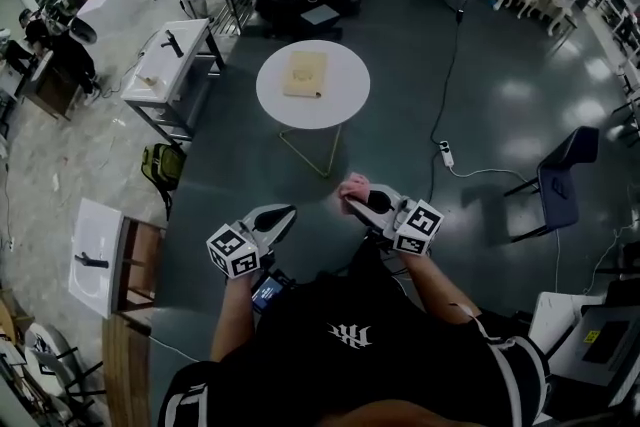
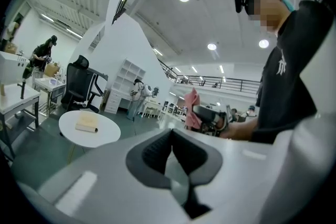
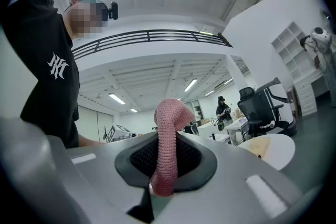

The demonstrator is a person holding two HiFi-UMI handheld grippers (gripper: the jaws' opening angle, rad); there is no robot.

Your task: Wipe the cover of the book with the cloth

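Pink cloth (image 3: 168,123) pinched between right gripper (image 3: 166,162) fingers (image 3: 193,159); book (image 1: 305,73) well apart.

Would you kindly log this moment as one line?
left gripper: shut, empty | right gripper: shut on cloth | book: on round table, untouched

1. The left gripper (image 1: 283,213) is held out in front of the torso, roughly level, with its jaws pressed together and nothing between them.
2. The right gripper (image 1: 352,199) is level beside it, its jaws clamped on a pink cloth (image 3: 168,149).
3. The left forearm (image 1: 232,320) and right forearm (image 1: 437,290) reach forward, and the gripper tips are near each other but apart.
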